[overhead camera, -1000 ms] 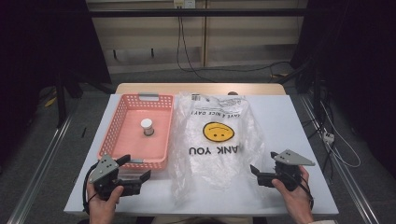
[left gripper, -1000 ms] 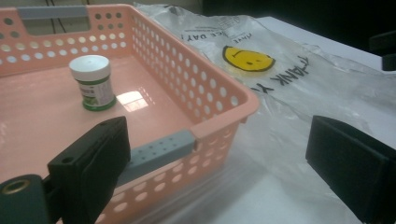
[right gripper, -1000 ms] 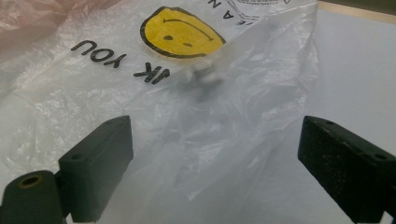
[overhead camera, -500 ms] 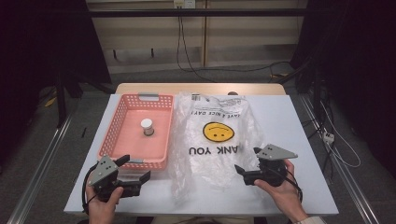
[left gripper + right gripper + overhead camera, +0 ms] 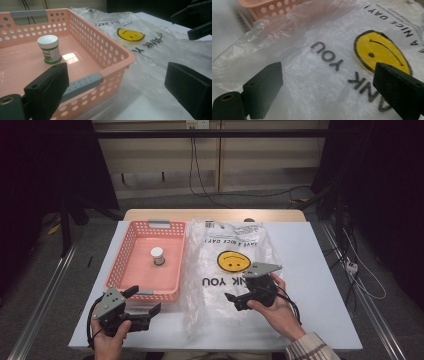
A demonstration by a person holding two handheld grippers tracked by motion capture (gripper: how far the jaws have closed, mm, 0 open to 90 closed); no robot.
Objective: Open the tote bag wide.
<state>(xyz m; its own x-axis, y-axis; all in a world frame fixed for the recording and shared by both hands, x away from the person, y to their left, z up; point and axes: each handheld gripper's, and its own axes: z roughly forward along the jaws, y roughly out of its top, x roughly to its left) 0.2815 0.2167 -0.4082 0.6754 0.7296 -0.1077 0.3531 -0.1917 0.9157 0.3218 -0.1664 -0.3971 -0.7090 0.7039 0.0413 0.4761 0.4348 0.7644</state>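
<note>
White table (image 5: pixel 320 270) | bag (image 5: pixel 227 270) reads "THANK YOU" | both claws agape, empty

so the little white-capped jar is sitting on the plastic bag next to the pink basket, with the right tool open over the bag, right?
Not quite. The jar stands inside the pink basket, not on the plastic bag; the high view and the left gripper view both show it on the basket floor. The rest holds: the bag lies beside the basket, and the right tool is open over it.
</note>
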